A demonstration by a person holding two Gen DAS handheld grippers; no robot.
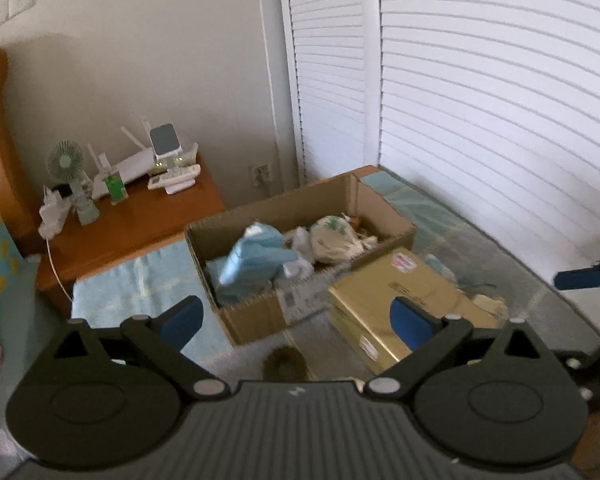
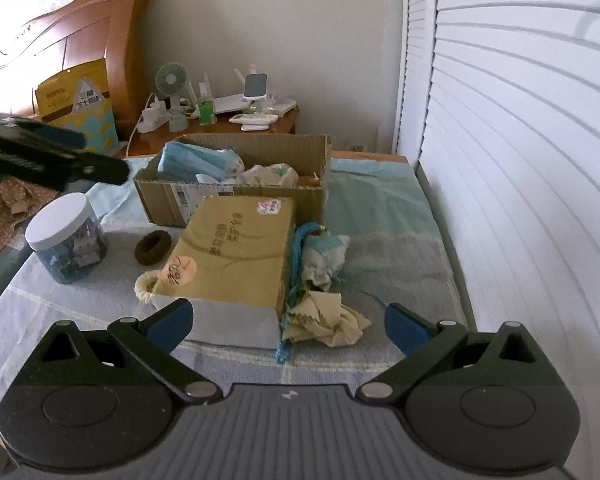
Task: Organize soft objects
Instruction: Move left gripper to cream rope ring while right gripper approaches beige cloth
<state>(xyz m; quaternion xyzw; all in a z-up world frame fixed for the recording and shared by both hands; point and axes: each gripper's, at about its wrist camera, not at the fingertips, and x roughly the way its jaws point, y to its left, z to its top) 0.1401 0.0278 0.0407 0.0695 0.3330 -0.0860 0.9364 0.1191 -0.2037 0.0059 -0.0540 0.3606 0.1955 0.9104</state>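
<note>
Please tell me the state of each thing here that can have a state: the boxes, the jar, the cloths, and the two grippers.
cardboard box: open, soft items inside
gold box: closed, lying flat on the bed
jar: upright, white lid on
beige cloth: crumpled, outside the cardboard box
left gripper: open, empty
right gripper: open, empty

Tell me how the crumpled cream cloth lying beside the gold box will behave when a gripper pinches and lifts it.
The cream cloth is bunched in loose folds, so it will probably sag and unfold. It looks thin, likely very light. Blue fringe lies against it beside the gold box, so that might drag along.
</note>
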